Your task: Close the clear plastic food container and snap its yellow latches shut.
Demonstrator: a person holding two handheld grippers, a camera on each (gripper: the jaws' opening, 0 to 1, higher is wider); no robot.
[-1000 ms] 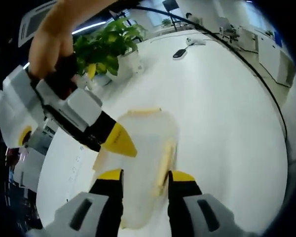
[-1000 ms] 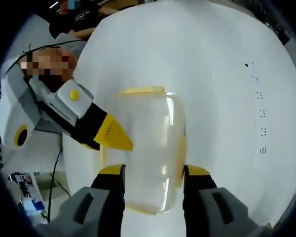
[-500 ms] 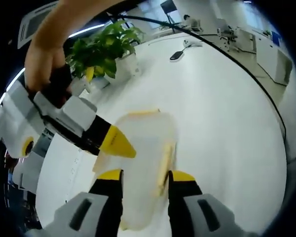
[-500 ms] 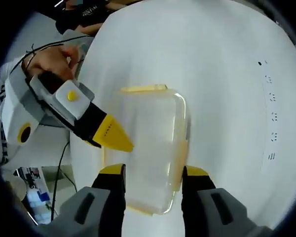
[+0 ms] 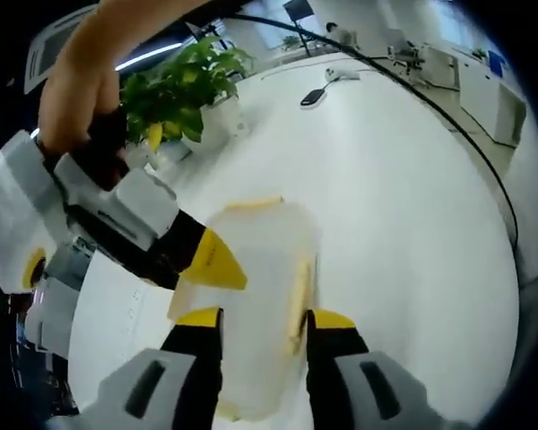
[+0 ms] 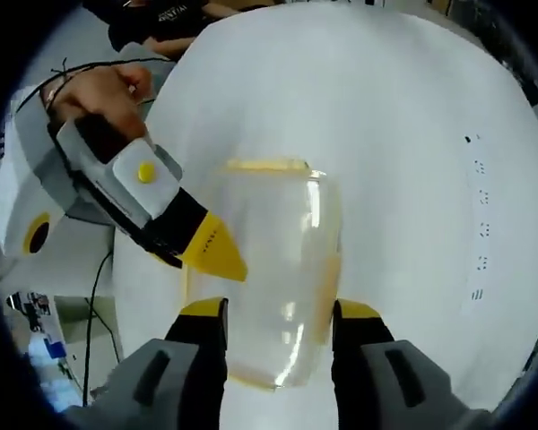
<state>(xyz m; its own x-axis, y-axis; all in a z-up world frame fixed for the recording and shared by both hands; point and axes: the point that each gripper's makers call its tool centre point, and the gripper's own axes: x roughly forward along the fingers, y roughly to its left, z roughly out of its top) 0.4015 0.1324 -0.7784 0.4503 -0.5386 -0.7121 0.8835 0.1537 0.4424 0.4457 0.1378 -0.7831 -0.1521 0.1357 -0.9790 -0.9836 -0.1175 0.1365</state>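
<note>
A clear plastic container (image 5: 255, 296) with its lid on lies on the white table (image 5: 412, 224). Yellow latches show at its far end (image 5: 251, 204) and along its right side (image 5: 300, 291). My left gripper (image 5: 262, 318) hangs over the near part, jaws apart, one on each side. In the right gripper view the same container (image 6: 269, 269) lies between the spread jaws of my right gripper (image 6: 278, 309), with the far latch (image 6: 267, 166) and a side latch (image 6: 327, 282) visible. In each view the other gripper's yellow tip (image 5: 213, 262) (image 6: 213, 255) touches the container's left edge.
A potted plant (image 5: 184, 90) stands at the far left of the table, with a dark small device (image 5: 311, 97) and a black cable (image 5: 430, 98) beyond it. A person in a dark shirt (image 6: 161, 18) sits past the table's edge. Small dark marks (image 6: 480, 233) dot the table's right side.
Both views have shifted and tilted slightly with the hands. The container stays put, and each gripper keeps its place at it with the same jaw gap.
</note>
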